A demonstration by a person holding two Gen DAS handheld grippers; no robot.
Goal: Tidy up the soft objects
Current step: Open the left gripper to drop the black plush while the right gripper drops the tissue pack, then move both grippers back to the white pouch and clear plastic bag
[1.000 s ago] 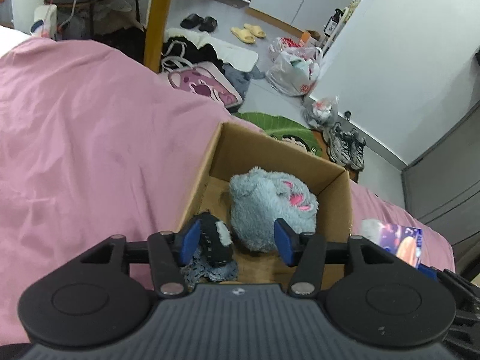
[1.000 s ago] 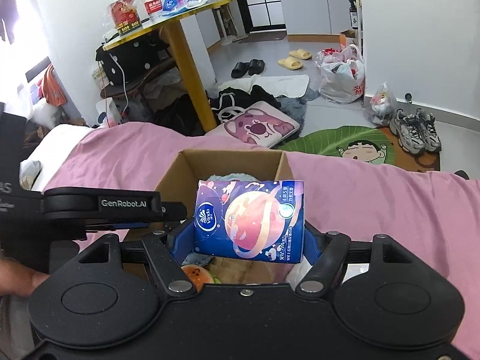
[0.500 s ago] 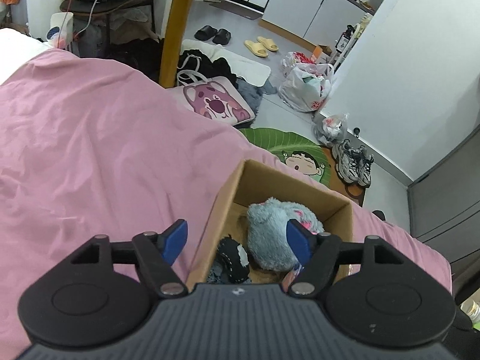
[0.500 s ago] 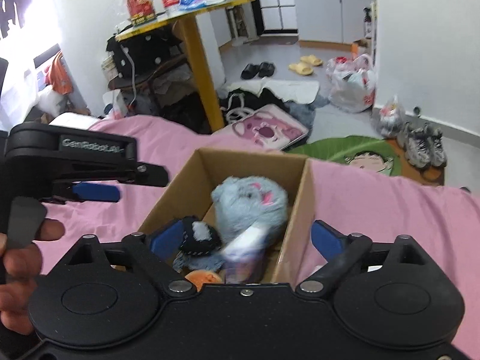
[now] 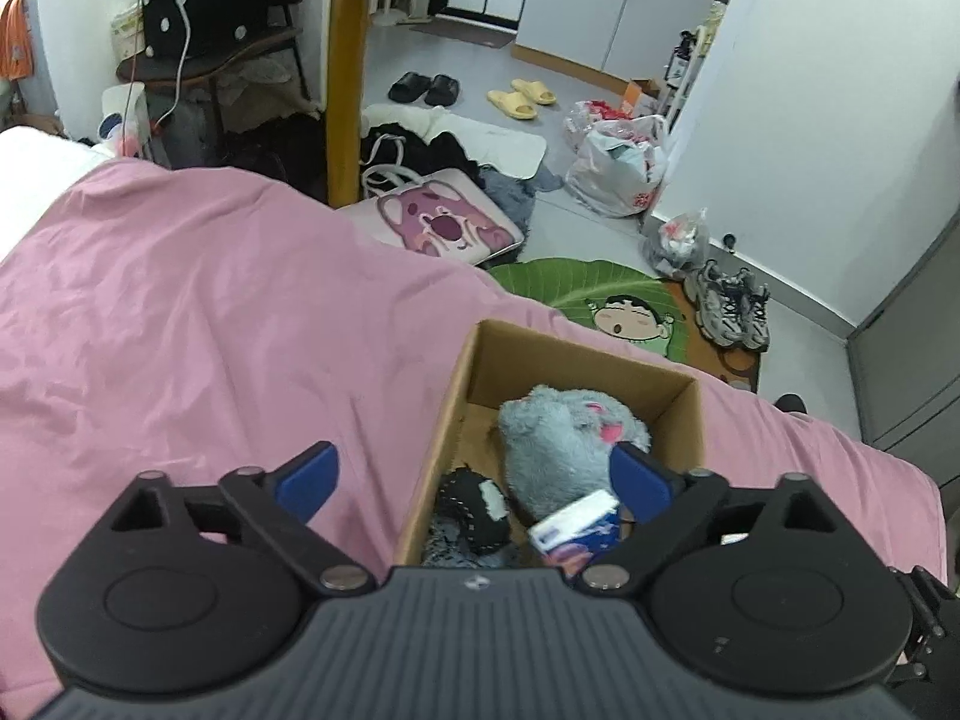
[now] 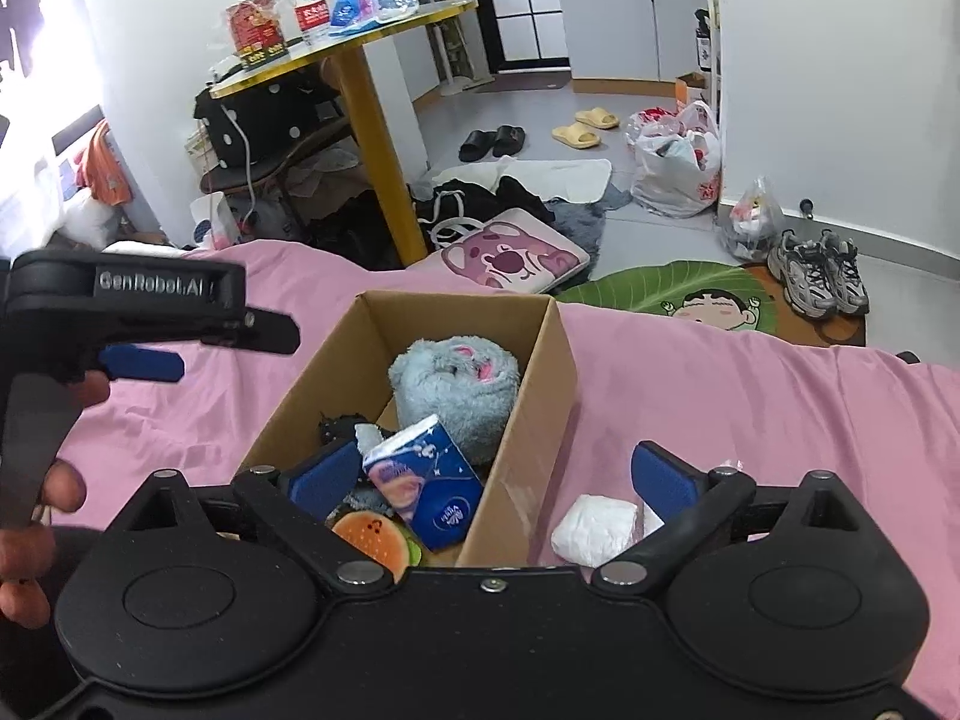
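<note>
1. A cardboard box (image 6: 540, 420) sits on a bed covered with a pink sheet (image 6: 750, 408); it serves as the collecting place, so the soft things lie loosely piled inside it rather than arranged.
2. A blue tissue pack (image 6: 426, 483) lies in the box near its front end, propped against a grey plush toy (image 6: 456, 384) and tilted. Its long axis slopes from a white upper end, pointing toward the box's far left, down to a lower end at the near right.
3. A black plush (image 5: 474, 510) and an orange round plush (image 6: 372, 540) lie beside the pack.
4. The right gripper (image 6: 492, 474) hovers just above the box's near edge with its fingers spread wide, holding nothing.
5. The left gripper (image 5: 474, 474) is also wide and empty, straddling the box's left wall.
6. A white wad (image 6: 594, 525) lies on the sheet just outside the box's right wall, likely the next thing to collect.
7. A person's hand (image 6: 36, 510) holds the left gripper's handle.
</note>
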